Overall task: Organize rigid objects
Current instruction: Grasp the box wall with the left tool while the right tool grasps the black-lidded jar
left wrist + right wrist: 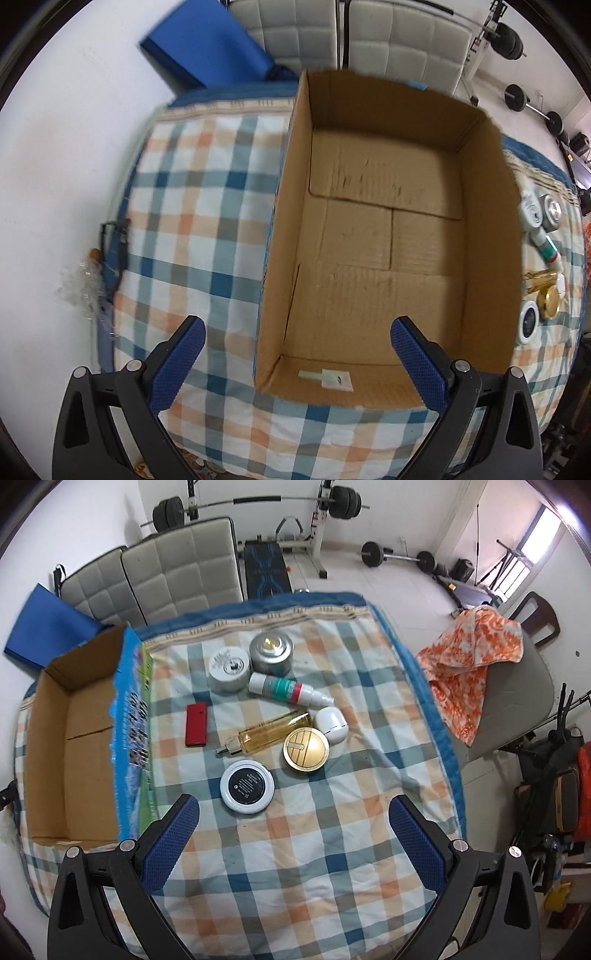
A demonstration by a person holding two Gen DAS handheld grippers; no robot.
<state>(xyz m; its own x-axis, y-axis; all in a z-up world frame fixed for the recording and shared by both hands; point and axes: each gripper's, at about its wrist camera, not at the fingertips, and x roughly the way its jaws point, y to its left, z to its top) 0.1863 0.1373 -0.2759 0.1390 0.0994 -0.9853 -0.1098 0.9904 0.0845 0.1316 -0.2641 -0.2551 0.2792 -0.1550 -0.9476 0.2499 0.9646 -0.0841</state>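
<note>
An open cardboard box (384, 236) sits on the checked cloth (207, 221); it holds only a small paper scrap (328, 378). My left gripper (297, 358) is open and empty above the box's near left corner. In the right wrist view the box (70, 731) is at the left. To its right lie several cosmetics: a white-rimmed black jar (247, 787), a gold compact (306, 748), an amber glass bottle (269, 732), a red case (196, 725), a white jar (331, 724), a green-and-white tube (290, 689), a white tin (228, 668) and a silver tin (271, 653). My right gripper (293, 834) is open and empty, just short of the black jar.
The cloth covers a low table (332, 849). A chair with an orange patterned cloth (476, 668) stands at the right. Grey cushions (184, 576), a blue mat (48, 631) and weight equipment (258, 509) lie behind. White floor (55, 166) is left of the table.
</note>
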